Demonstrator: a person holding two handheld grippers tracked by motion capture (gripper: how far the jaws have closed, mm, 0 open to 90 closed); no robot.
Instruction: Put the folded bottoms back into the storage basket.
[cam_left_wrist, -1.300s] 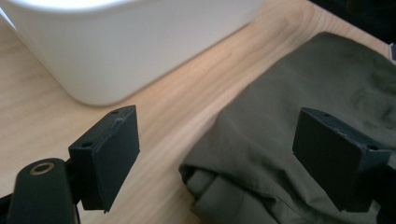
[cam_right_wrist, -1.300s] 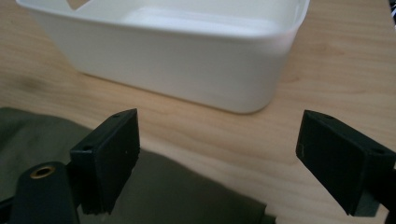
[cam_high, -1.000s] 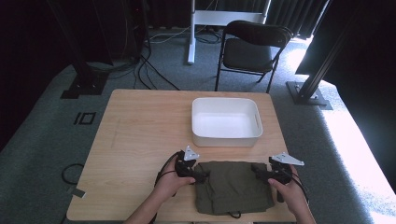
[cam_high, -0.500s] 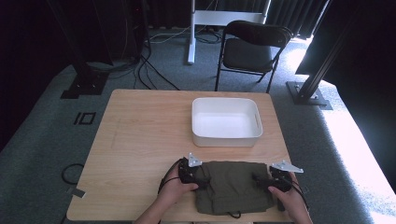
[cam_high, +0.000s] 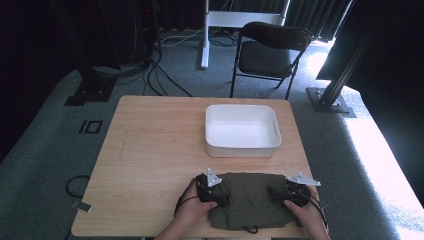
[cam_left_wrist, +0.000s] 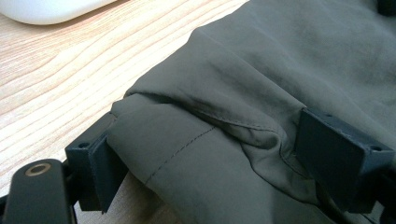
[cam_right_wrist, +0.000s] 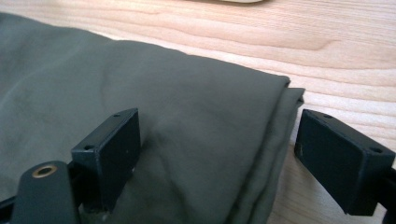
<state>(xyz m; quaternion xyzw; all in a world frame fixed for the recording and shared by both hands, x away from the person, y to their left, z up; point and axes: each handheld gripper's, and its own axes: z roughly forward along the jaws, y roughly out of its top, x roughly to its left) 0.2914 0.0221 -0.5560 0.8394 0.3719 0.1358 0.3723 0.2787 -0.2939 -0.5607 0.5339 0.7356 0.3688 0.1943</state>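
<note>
**Both grippers drop onto the cloth**

The olive cloth (cam_high: 250, 202) lies folded at the lower centre of the frame. Left gripper (cam_left_wrist: 210, 158) and right gripper (cam_right_wrist: 219, 154) have sunk to its side edges (jaws wide, straddling folds, not pinching), likely ready to grab. The tub (cam_high: 242, 130) waits above.

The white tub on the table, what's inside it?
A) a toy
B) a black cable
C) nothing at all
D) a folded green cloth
C: in the high view the white tub shows only its bare white bottom, while the folded green cloth lies on the table nearer the person, apart from the tub.
</note>
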